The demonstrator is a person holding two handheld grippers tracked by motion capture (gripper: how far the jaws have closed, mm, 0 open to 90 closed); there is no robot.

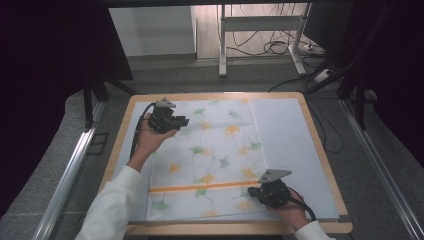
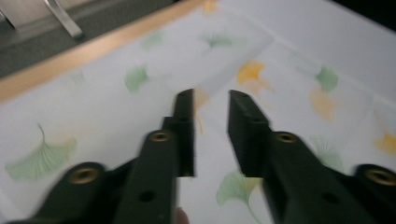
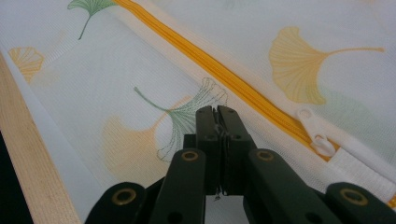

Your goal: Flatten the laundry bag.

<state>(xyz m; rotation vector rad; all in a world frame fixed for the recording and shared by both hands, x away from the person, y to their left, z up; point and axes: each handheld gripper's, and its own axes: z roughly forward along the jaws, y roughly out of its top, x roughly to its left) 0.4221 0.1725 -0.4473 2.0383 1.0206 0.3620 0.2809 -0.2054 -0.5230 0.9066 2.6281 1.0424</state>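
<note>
**2 grippers working a mesh bag**

The table is bearing the ginkgo-print mesh bag, lying flat across it. The left gripper is hovering above it, jaws parted, gripping nothing. The right gripper is pinching the bag's fabric beside the zipper pull.
</note>
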